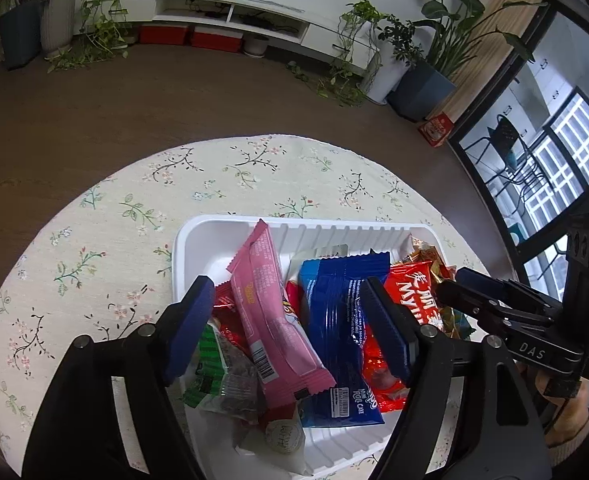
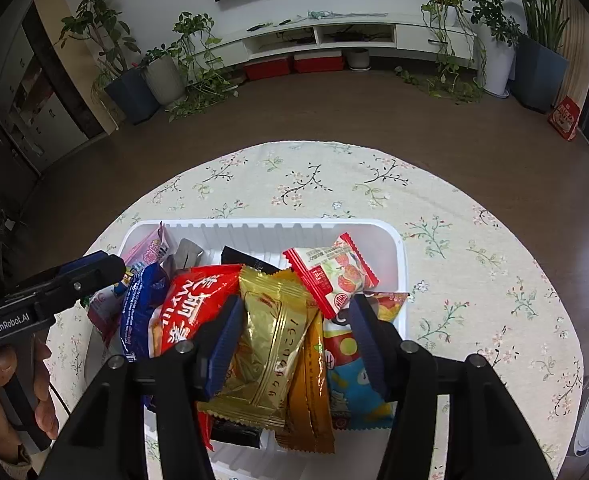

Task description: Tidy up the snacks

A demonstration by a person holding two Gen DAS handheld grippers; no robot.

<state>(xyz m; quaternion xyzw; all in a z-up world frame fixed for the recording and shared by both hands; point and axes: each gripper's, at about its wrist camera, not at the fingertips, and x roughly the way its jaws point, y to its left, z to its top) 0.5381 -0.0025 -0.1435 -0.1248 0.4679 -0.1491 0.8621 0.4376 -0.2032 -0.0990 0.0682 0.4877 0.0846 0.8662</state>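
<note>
Floral tablecloth (image 1: 94,208) bare around white tray (image 1: 198,232); both hand-held grippers wide, holding nothing

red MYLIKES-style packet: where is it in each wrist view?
Left wrist: red packet right of centre, in the white tray, right of the blue packet.
Right wrist: red packet left of centre, between the blue packet and the gold packet.
Shared landmark: the blue packet beside it.

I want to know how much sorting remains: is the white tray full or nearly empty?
Full. The white tray holds a heap of overlapping packets, among them a gold packet and a blue packet.
</note>
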